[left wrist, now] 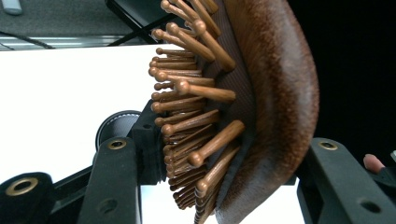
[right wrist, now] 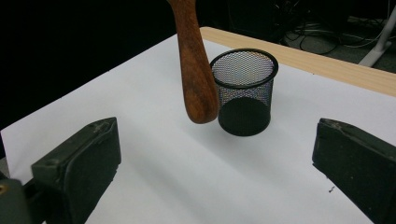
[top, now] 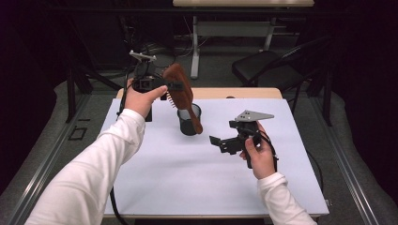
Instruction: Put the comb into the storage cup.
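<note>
Left gripper (top: 165, 87), clamped across the bristled head of the brown wooden paddle hairbrush (top: 184, 93), holds it raised above the white table (top: 187, 178). The brush's long axis slants, handle pointing down beside the rim of the black wire-mesh cup (top: 188, 120). Right gripper (top: 217, 143) hovers with jaws spread, empty, nearer the person.

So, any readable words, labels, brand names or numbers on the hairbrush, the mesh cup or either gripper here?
None: no readable text, number or sign anywhere.
Wooden hairbrush: plain wood, no brand mark.
Black mesh cup: no label.
Left gripper and right gripper: bare black jaws, no markings.
</note>
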Motion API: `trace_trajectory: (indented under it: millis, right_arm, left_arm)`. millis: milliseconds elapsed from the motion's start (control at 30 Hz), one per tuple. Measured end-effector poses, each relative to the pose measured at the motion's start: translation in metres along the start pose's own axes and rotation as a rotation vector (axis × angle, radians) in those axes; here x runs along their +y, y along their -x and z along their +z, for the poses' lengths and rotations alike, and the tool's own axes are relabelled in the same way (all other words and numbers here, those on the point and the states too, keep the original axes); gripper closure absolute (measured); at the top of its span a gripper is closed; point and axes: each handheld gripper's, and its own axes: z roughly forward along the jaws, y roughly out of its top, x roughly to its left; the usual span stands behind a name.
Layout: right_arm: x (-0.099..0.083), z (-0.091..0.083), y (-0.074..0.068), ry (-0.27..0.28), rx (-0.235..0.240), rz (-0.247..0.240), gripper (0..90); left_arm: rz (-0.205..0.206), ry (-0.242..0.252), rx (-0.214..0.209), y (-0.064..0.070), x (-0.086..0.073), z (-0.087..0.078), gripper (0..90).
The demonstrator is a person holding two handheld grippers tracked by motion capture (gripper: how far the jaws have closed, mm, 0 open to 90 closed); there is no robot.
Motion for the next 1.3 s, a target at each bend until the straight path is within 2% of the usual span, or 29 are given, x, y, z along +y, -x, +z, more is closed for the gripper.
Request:
trace_trajectory:
  millis: [300,833,1300]
  right_arm:
    - [0.004,-0.004,0.001,0.004,-0.017,0.010,1.1]
    - [0.004,-0.018,0.006,0.011,-0.040,0.027,1.6]
    - [0.004,-0.024,0.008,0.013,-0.044,0.037,2.0]
  left_arm:
    - [-0.007,0.034,0.007,-0.009,0.011,-0.001,49.7]
    - [-0.056,0.095,0.028,-0.022,0.017,0.000,49.7]
    - [-0.089,0.140,0.073,-0.032,0.020,-0.005,49.6]
